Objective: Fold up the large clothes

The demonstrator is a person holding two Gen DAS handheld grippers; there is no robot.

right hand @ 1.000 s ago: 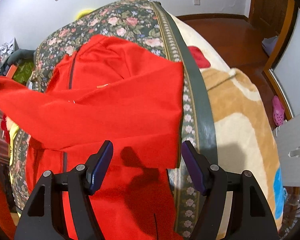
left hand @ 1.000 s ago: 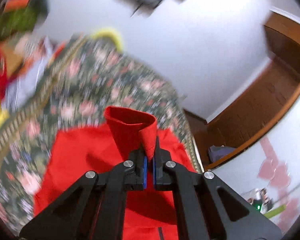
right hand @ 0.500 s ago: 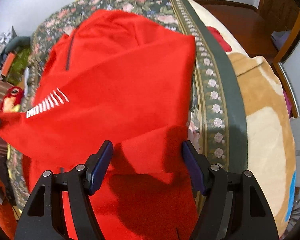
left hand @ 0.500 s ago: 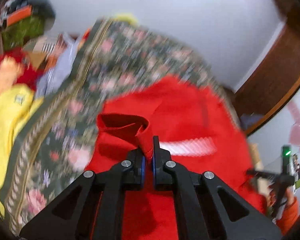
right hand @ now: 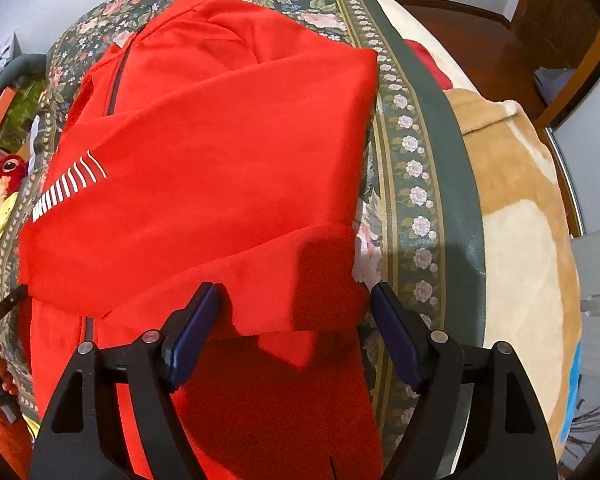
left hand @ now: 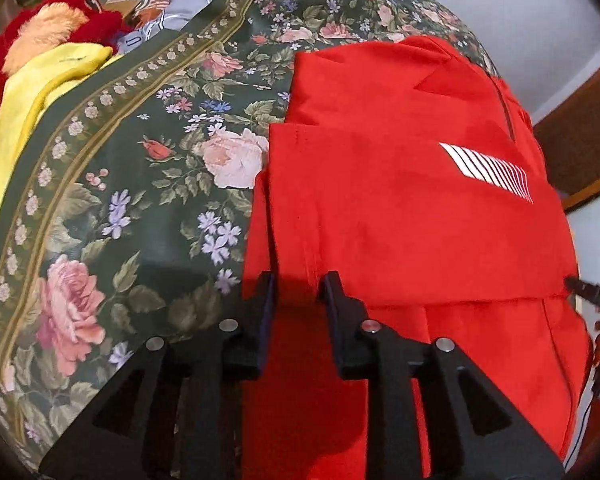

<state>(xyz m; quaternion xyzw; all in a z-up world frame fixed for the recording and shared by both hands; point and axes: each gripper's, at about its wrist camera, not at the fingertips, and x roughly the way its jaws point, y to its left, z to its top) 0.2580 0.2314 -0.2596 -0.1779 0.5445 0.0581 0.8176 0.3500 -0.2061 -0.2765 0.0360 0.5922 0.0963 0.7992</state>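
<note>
Since the red zip jacket [left hand: 400, 200] lies soft and limp on the floral bedspread [left hand: 140, 184], take hems; left tool [left hand: 298, 292] has just parted narrowly over its cuff, right tool [right hand: 296, 320] wide, empty.

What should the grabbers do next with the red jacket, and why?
Probably lift the left gripper away: its jaws have just been opening, and the sleeve now lies flat across the red jacket. The right gripper is open too.

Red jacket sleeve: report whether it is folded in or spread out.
Folded in: the sleeve lies across the red jacket chest.
</note>
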